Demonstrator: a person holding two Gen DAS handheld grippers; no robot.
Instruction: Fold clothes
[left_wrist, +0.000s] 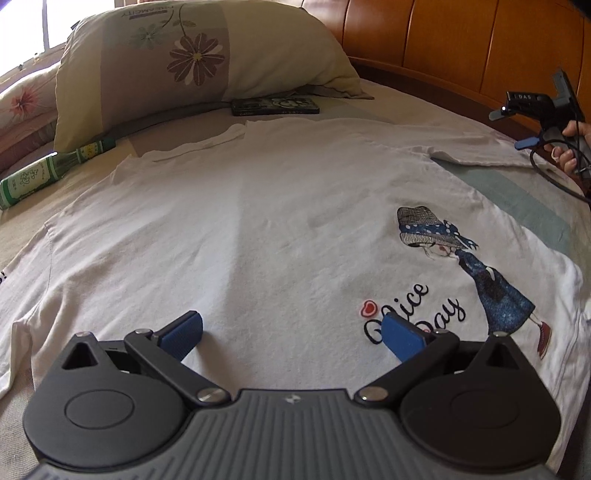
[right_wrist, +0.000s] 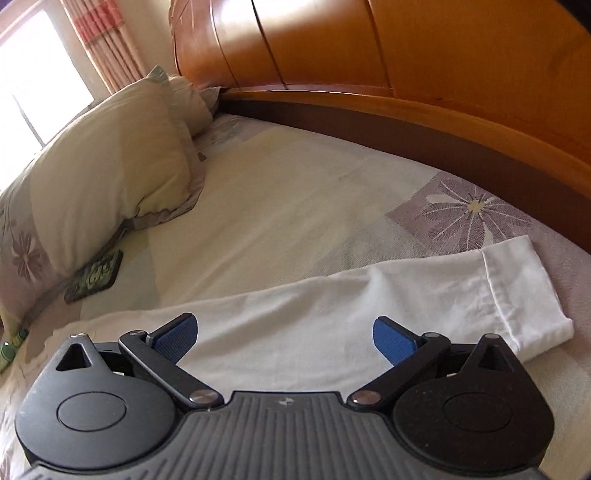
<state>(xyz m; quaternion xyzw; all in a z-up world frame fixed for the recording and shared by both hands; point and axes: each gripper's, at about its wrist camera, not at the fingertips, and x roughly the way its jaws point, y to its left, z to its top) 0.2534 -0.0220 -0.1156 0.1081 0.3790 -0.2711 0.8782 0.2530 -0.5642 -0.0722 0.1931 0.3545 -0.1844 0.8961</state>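
Observation:
A white T-shirt (left_wrist: 258, 229) lies spread flat on the bed, with a printed girl in a blue dress and the words "Nice Day" at its right side. My left gripper (left_wrist: 291, 332) hovers open over the shirt's near part, nothing between its blue pads. In the left wrist view the right gripper (left_wrist: 517, 125) shows at the far right edge, held by a hand above the shirt's sleeve. The right wrist view shows that white sleeve (right_wrist: 369, 295) stretched out to the right, cuff at the far end. My right gripper (right_wrist: 284, 336) stands open just above it, holding nothing.
A large floral pillow (left_wrist: 207, 55) leans at the back, with a dark patterned flat case (left_wrist: 275, 105) in front of it. A green bottle (left_wrist: 48, 175) lies at the left by the shirt's hem. A wooden headboard (right_wrist: 406, 74) curves along the bed's far side.

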